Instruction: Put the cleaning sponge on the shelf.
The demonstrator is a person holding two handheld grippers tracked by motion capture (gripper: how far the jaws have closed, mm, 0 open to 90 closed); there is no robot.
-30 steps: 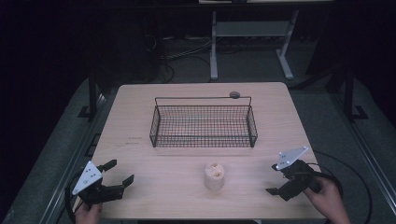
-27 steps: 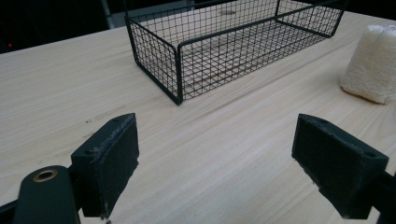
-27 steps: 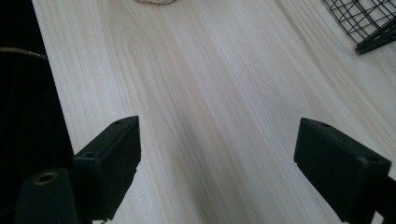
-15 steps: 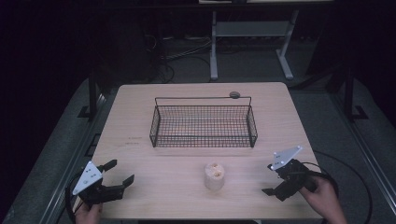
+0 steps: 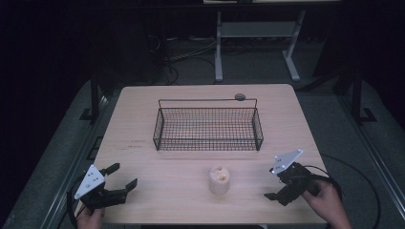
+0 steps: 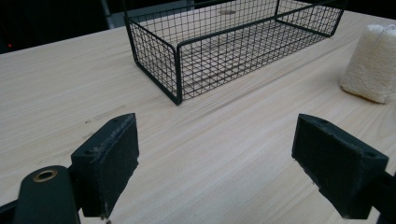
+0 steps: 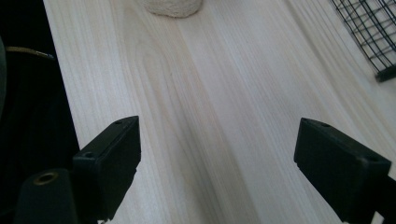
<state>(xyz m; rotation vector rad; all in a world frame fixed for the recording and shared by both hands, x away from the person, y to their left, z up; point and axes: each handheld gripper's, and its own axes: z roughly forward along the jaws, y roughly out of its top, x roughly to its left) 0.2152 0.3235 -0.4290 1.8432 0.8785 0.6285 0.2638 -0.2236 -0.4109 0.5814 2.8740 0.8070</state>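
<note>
Wooden table [image 5: 143, 119] holds wire basket [image 5: 208, 125], loofah [image 5: 219, 180] between both tools.

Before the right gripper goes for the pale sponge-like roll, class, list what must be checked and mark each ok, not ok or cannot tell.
1. Right gripper open, jaws wide apart in the right gripper view: ok.
2. Left gripper open and off to the side: ok.
3. Roll standing upright on the table, apart from the wire basket: ok.
4. Bare table between right gripper and roll: ok.
5. Basket holds nothing: ok.
6. Roll soft enough to squeeze: cannot tell.
</note>
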